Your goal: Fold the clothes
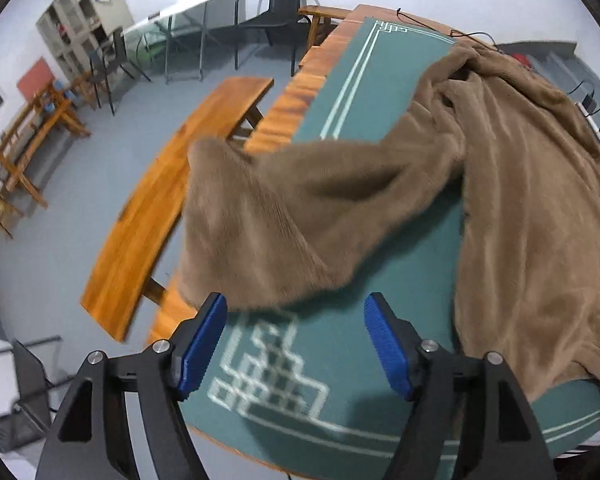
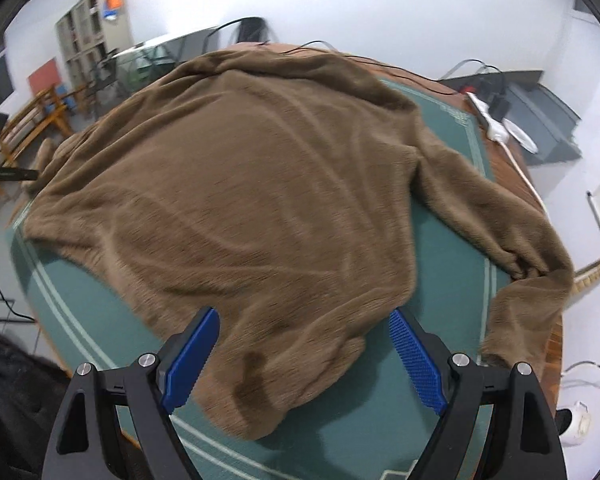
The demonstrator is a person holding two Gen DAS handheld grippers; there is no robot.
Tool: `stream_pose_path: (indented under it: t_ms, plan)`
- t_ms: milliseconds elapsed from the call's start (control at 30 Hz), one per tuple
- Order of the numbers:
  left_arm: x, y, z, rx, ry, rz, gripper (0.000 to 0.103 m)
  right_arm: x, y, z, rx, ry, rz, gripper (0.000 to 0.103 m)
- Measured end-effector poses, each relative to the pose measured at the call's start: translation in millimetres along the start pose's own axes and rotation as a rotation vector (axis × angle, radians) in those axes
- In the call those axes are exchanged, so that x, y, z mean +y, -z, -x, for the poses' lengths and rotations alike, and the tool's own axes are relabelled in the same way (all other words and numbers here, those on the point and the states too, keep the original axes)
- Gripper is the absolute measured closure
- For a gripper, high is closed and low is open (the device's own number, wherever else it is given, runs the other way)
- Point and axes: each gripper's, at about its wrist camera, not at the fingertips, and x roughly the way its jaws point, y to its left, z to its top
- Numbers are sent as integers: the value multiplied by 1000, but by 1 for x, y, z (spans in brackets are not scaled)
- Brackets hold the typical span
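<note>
Two tongs, left (image 1: 294, 320) and right (image 2: 304, 334), both spread, over one brown sweater (image 2: 260, 184).

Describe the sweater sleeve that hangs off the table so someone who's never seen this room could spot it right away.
Find the wooden table covered by a green mat with pale border lines. A fuzzy brown sweater lies spread on it. The left sleeve reaches past the mat's edge toward the wooden bench, unlike the other sleeve, which bends back along the opposite side.

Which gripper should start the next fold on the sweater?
Probably left: the left gripper is open right at the sleeve end. The right gripper hangs open over the hem.
</note>
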Motion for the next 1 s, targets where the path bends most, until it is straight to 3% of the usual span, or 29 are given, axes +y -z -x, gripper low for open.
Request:
stream_pose_path:
  t_ms: [167, 300, 533, 733, 833, 1000]
  plan:
    - [-18, 31, 23, -31, 130, -62, 24, 22, 12, -3, 27, -66, 57, 14]
    - [-38, 47, 28, 22, 224, -156, 23, 29, 17, -8, 40, -101, 71, 14]
    - [-81, 74, 24, 76, 294, -297, 23, 33, 18, -12, 37, -112, 81, 14]
    - [-81, 55, 2, 7, 232, -160, 24, 31, 20, -19, 51, -105, 73, 14]
    - [-81, 39, 0, -57, 196, -80, 29, 33, 23, -21, 60, -91, 74, 14]
    - [-99, 13, 20, -183, 175, -81, 29, 32, 29, -20, 58, -67, 48, 14]
